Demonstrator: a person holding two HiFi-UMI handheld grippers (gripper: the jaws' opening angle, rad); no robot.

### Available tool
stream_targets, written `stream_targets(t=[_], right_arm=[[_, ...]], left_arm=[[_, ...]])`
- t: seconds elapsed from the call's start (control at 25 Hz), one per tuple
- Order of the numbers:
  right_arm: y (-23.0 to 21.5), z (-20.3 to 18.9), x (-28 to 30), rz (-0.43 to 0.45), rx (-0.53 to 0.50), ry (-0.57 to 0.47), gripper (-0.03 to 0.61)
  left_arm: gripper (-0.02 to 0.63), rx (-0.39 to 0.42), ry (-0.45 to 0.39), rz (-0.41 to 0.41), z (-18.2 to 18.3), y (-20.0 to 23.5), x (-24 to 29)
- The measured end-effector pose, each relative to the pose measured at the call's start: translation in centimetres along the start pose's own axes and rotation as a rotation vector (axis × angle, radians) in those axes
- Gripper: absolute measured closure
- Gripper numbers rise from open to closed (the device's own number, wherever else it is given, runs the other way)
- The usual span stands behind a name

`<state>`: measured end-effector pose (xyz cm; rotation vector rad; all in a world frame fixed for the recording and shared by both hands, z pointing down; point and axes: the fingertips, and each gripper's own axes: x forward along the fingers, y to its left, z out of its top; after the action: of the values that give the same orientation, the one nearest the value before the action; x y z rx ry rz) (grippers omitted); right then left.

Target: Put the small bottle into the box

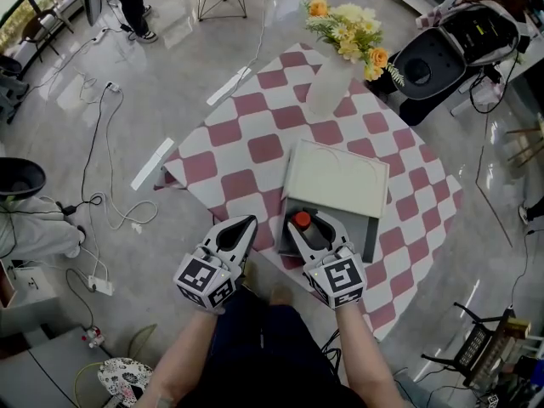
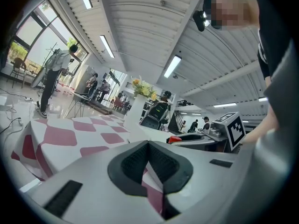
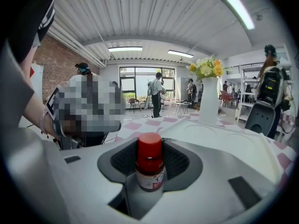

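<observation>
A small bottle (image 1: 302,220) with a red cap stands upright between the pads of my right gripper (image 1: 311,230), which is shut on it. In the right gripper view the bottle (image 3: 149,164) fills the hollow of that gripper (image 3: 150,149). It hovers at the near edge of the grey box (image 1: 367,228), whose white lid (image 1: 336,177) lies back over the far side. My left gripper (image 1: 240,230) is just left of the bottle, near the table's front edge. In its own view the left gripper (image 2: 148,147) is shut with nothing in it.
A pink-and-white checked cloth (image 1: 255,147) covers the small table. A white vase of yellow flowers (image 1: 330,79) stands at its far side. A black-and-white machine (image 1: 442,58) sits on the floor at the far right, and cables (image 1: 102,185) trail at the left.
</observation>
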<state>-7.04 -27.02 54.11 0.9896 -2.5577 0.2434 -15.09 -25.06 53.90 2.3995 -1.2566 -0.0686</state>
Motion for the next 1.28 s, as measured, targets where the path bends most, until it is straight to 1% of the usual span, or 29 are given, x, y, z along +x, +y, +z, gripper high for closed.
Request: stream_targets(t=[0.44,0.64,0.92,1.28], right_arm=[[0.0,-0.7,-0.8,-0.026,0.006,0.008,0.419],[0.3,-0.9,-1.0,-0.034,-0.004,0.011,0.417],[0.5,-0.9,-1.3,-0.049,-0.005,0.02,0.416],[0.6,-1.3,-1.6,-0.058,0.023,0.036,0.41]], left_arm=[[0.612,0.0,-0.003,-0.005,0.2,-0.6,-0.3],[0.612,-0.021,-0.017,-0.005,0.5,-0.8,-0.6],[0.612,-0.012,-0.012,-0.012,0.5,-1.2,-1.1],[0.612,-0.008,-0.007,-0.016,0.5,-1.4,-1.6]])
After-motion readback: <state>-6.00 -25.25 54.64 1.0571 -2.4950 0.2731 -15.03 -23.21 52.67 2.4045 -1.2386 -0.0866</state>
